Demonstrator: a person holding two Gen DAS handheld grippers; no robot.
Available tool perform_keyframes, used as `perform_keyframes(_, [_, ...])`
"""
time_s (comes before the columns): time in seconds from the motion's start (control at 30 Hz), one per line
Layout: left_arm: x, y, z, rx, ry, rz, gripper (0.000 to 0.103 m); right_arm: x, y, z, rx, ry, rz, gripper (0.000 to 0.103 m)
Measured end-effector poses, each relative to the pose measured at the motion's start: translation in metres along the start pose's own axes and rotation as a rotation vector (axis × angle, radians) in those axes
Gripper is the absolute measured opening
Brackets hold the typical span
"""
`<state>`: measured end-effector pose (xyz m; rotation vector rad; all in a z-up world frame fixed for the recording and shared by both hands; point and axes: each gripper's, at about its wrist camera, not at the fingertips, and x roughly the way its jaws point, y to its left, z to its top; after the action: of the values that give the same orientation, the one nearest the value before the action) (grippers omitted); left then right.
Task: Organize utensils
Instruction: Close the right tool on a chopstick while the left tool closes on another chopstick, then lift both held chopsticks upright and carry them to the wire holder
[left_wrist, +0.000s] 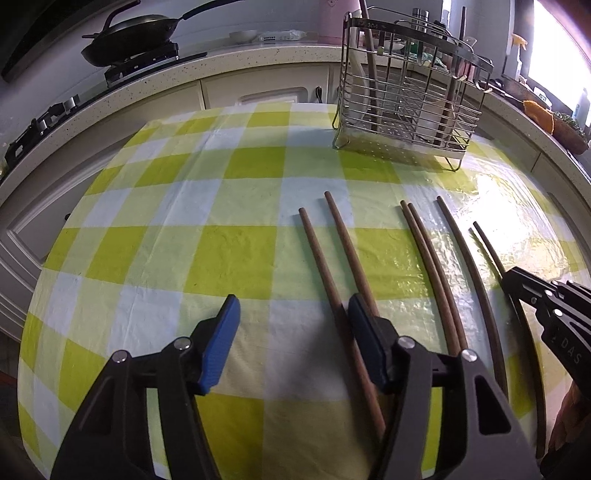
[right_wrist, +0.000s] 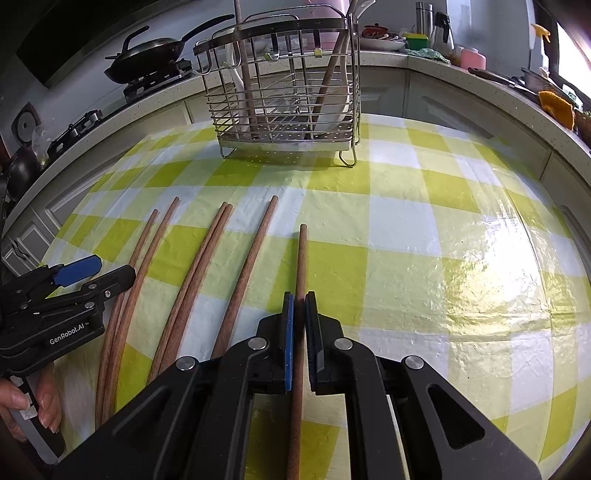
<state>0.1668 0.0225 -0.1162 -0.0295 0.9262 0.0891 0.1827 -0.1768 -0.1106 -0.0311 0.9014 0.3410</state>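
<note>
The right gripper has its jaws closed on a single wooden chopstick, the rightmost of the row lying on the green-checked tablecloth. The left gripper hangs over the cloth with its jaws spread wide and empty, just beside the leftmost pair of chopsticks. The wire utensil rack stands well apart at the far edge, already holding a few wooden utensils.

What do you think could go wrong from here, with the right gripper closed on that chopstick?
The right gripper pinches one chopstick near its middle, so it may pivot or slip during the lift. The wire holder already contains upright utensils, so the long stick could snag its bars. The open left gripper hovers over other chopsticks and might nudge them.
</note>
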Motion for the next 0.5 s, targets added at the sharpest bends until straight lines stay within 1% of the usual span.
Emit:
perform_keyframes(0.1, [0.0, -0.006, 0.001, 0.019, 0.001, -0.011, 0.054, 0.002, -0.001, 0.003, -0.008, 0.007, 0.001, 0.008])
perform_keyframes(0.2, [0.0, -0.012, 0.002, 0.035, -0.002, -0.019, 0.046, 0.004, 0.001, 0.005, -0.022, 0.014, -0.003, 0.008])
perform_keyframes(0.27, [0.0, -0.013, 0.002, 0.038, -0.004, -0.025, 0.044, 0.005, 0.003, 0.006, -0.029, 0.017, -0.007, 0.008])
perform_keyframes(0.3, [0.0, -0.013, 0.002, 0.045, -0.009, -0.026, 0.037, 0.005, 0.004, 0.006, -0.037, 0.018, -0.01, 0.008])
perform_keyframes(0.37, [0.0, -0.015, 0.003, 0.061, -0.014, -0.039, 0.01, 0.005, 0.006, 0.006, -0.051, 0.016, -0.016, 0.008])
perform_keyframes(0.43, [0.0, -0.014, 0.004, 0.067, -0.013, -0.054, 0.008, 0.005, 0.005, 0.006, -0.054, 0.012, -0.013, 0.008])
perform_keyframes(0.5, [0.001, -0.01, 0.005, 0.056, -0.008, -0.095, 0.006, 0.002, 0.004, 0.005, -0.051, -0.002, -0.01, 0.008])
